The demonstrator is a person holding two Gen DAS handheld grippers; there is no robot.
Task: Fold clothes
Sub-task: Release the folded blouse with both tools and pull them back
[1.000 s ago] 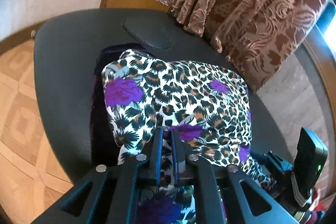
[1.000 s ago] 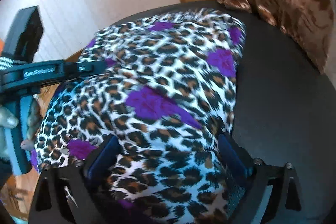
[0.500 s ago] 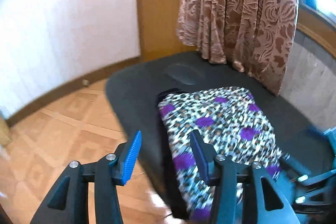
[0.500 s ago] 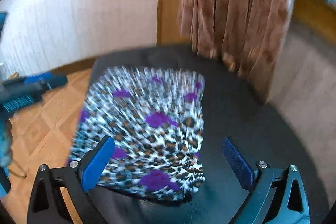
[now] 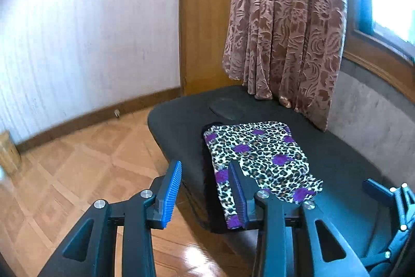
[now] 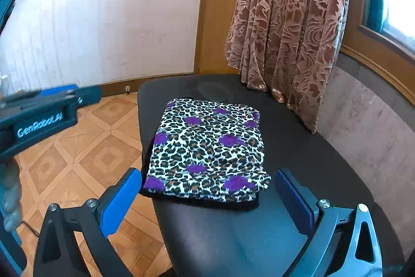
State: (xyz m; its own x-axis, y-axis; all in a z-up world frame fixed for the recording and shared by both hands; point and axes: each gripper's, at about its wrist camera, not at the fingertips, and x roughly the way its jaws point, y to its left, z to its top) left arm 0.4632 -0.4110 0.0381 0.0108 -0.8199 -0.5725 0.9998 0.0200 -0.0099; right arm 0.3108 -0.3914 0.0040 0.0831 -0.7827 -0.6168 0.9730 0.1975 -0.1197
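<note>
- Located the folded leopard-print garment (image 6: 207,147) at centre frame in the right wrist view, lying flat on the black padded bench (image 6: 324,160), atop a dark layer (image 6: 202,203) showing along its lower and left edges.
- Found the left gripper (image 5: 205,165) apart with nothing between the pads, having just narrowed from a wider spread.
- Found the right gripper (image 6: 207,174) spread wide and empty, clear of the cloth.
- Noted the stack close to the bench edge at lower left of frame, beside the parquet floor (image 6: 77,160); judged a slide off that edge possible under any sideways nudge.
- Judged the loose lower right corner of the fold liable to spring open if brushed by a pad.
- Judged a pinch on one layer alone likely to drag the top fold apart on any re-grip.
</note>
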